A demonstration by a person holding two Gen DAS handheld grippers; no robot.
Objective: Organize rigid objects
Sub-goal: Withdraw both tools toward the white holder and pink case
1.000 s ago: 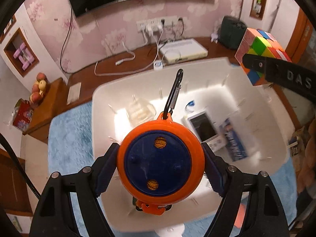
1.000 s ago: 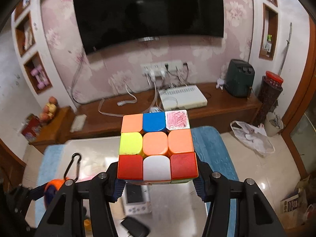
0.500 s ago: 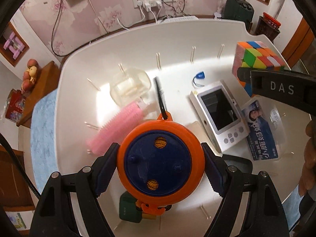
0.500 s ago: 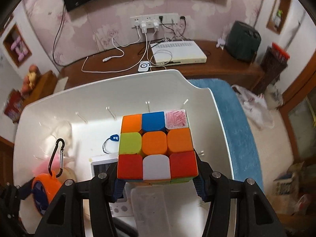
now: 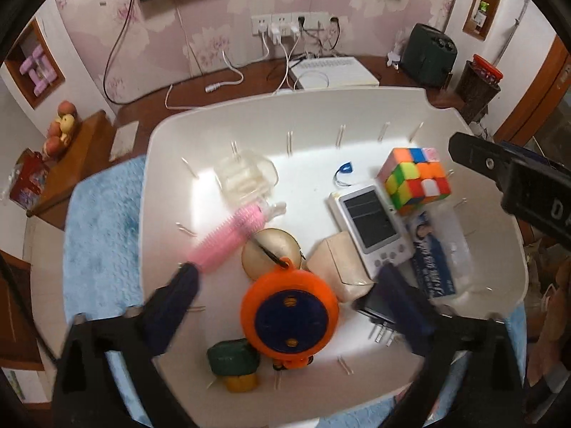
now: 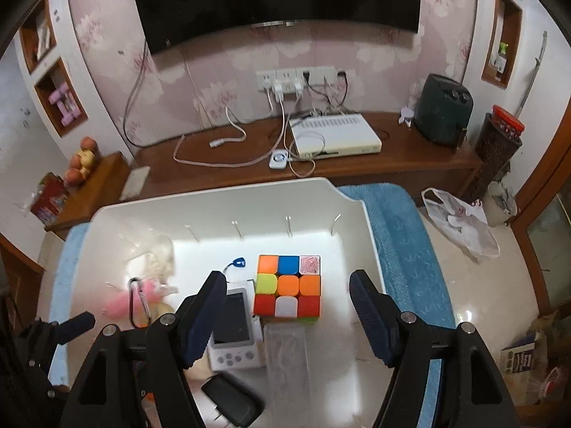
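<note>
Left fingers (image 5: 289,292) just spread wide on my feed, pads clear of orange tape measure (image 5: 289,315), which lies in white bin (image 5: 153,178) near front wall, between pink roller (image 5: 228,239) and beige pouch (image 5: 342,271). Right fingers (image 6: 288,301) also just opened, nothing pressed; puzzle cube (image 6: 288,286) sits free on bin floor beside white handheld console (image 6: 233,324), toward bin's right wall.

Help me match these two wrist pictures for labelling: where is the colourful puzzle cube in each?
Left wrist: puzzle cube right of centre, inside the white bin, beside the handheld console.
Right wrist: cube at centre, between the open claw fingers.
Shared landmark: the console, left of the cube in both.
</note>
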